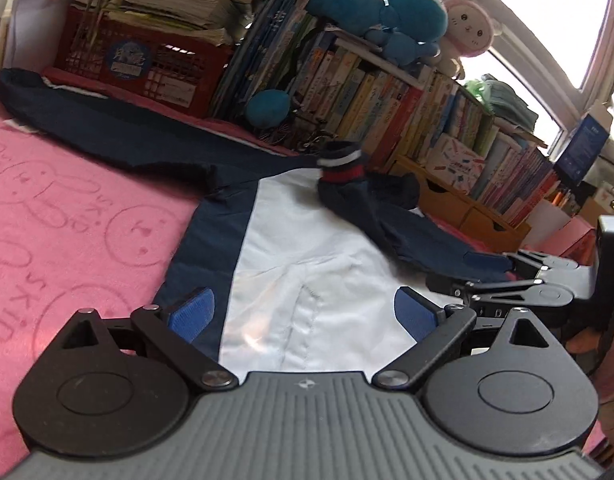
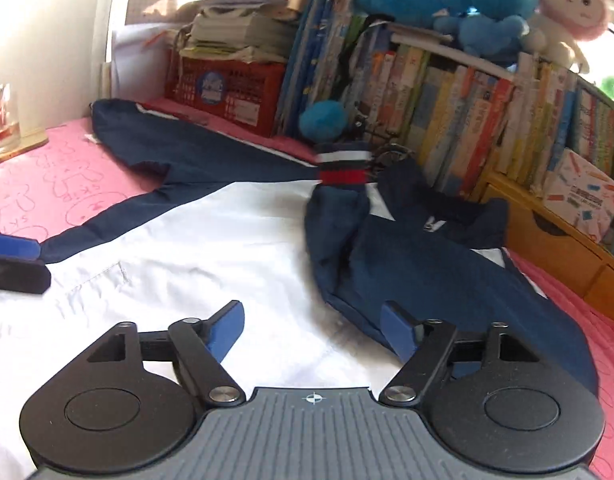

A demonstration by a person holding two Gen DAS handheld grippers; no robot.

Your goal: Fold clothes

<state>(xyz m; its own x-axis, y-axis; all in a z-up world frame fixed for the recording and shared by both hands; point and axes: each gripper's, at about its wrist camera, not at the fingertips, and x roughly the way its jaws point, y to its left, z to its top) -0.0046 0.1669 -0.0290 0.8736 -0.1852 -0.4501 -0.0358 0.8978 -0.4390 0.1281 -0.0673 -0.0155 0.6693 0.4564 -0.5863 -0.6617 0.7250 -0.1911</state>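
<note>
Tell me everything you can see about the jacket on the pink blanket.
The jacket looks like thin woven fabric: white body, navy side panels and sleeves. It lies spread on the pink blanket. One sleeve stretches flat toward the red crate. The other sleeve is folded over the body, its striped cuff standing up. A stitched pocket shows on the white part.

Streaming in as strong daylight from the window (image 1: 547,52), blowing out to white glare there. Bending bookshelf (image 1: 427,112) lines at fisheye edges. Blurring the striped cuff (image 2: 343,168) slightly.
</note>
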